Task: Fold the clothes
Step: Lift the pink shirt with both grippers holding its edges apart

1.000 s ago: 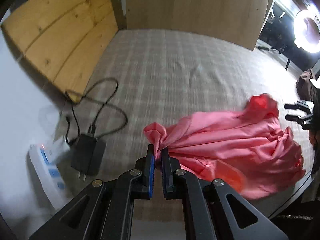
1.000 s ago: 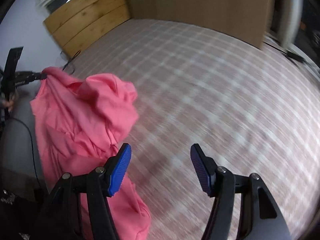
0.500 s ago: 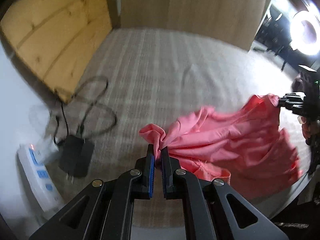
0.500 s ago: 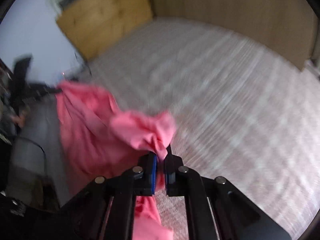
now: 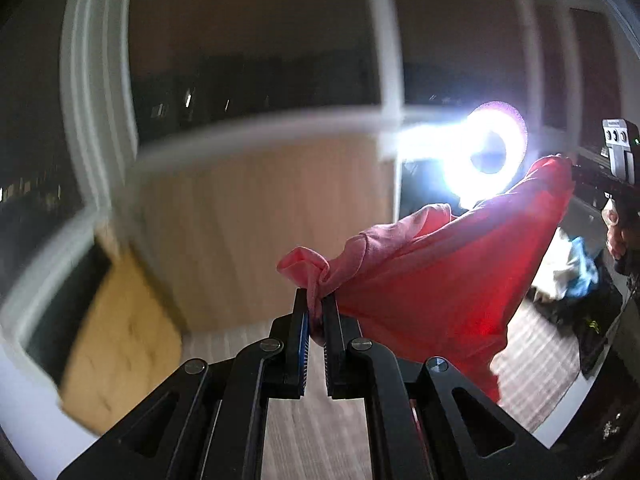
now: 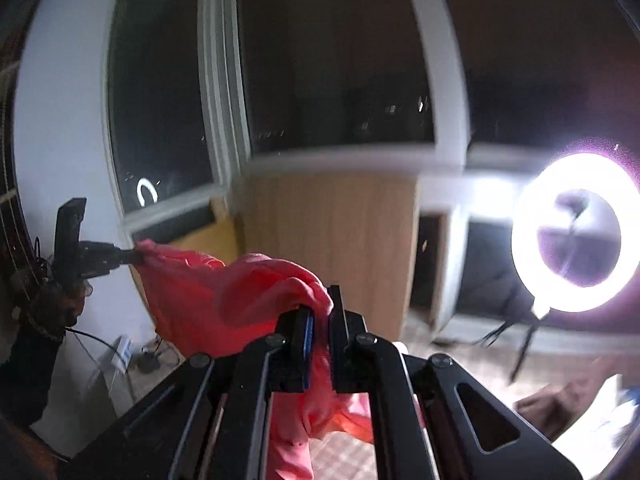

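Both views are motion-blurred, and the glare of one ring light (image 6: 574, 232) washes out the right side. One pink garment (image 5: 440, 272) hangs in the air between two grippers. The left gripper (image 5: 315, 316) is clamped on one bunched corner; the right gripper (image 6: 320, 316) is clamped on another. The garment's lower part is cut off behind the gripper frames.

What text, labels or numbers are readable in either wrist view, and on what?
None can be read.
Right gripper camera housing, seen from the left wrist: small round marks and a green dot, no legible lettering.
Power strip on the floor: too small and blurred to read.
Pink garment: no print or tag showing.
Left gripper and ring light: no markings visible.
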Available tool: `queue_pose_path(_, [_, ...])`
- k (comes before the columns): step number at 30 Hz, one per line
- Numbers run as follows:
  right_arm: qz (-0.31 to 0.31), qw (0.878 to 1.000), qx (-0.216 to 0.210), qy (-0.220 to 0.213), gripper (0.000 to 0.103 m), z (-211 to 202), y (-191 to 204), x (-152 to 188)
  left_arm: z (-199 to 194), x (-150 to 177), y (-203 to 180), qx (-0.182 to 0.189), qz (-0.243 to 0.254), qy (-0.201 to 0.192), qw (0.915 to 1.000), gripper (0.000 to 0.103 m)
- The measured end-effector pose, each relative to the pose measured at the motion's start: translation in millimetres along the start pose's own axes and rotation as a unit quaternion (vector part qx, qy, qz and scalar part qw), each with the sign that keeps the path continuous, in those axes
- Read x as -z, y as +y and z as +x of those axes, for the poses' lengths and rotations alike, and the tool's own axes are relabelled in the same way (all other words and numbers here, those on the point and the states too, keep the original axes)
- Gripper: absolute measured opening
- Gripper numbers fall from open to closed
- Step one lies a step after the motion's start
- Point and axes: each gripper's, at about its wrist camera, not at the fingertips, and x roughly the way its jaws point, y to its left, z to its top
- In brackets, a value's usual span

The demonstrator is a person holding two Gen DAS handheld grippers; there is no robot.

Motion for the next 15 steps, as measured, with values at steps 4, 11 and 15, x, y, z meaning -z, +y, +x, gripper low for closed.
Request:
queue_pose_path(4, [-0.020,0.998,0.027,-0.055,0.006,-58.0,11.6,-28.0,-40.4,-33.5,-22.3,0.004,0.036,-0.037,0.9986,0.005])
queue_pose_path(11, [-0.055,0.992,0.058,-0.101,0.006,-114.8,29.9,-39.9,-82.4,-64.5,-34.5,-0.008,0.072,-0.077,0.9944,0.005])
queue_pose_path(15, [-0.067,0.988,0.065,-0.121,0.006,-131.2,35.2,-44.6,-99.4,-74.5,-38.2,-0.020,0.092,-0.097,0.9908,0.005])
